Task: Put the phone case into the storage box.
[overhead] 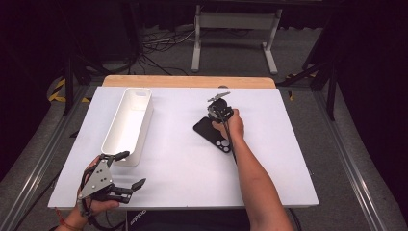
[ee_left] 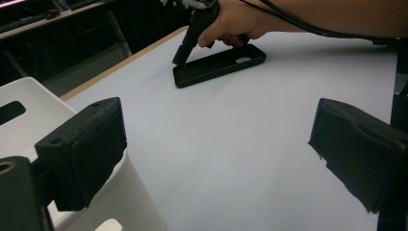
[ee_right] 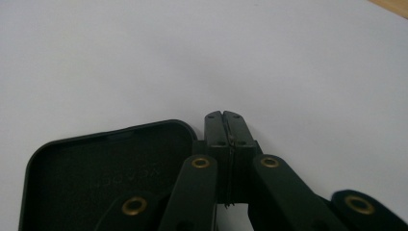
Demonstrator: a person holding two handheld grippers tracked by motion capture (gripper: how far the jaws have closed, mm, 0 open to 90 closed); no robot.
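One phone case (overhead: 211, 134) lies flat on the white table (overhead: 183, 163), camera hole toward me, well apart from the white bin (overhead: 127, 122). My right gripper (ee_right: 224, 118) has its jaws pressed together, empty, tips at the case's far corner. Pushed down like this, I judge they could skid off the rim or shove the case away instead of lifting it. My left gripper (overhead: 130, 168), jaws spread, idles beside the bin's near end.
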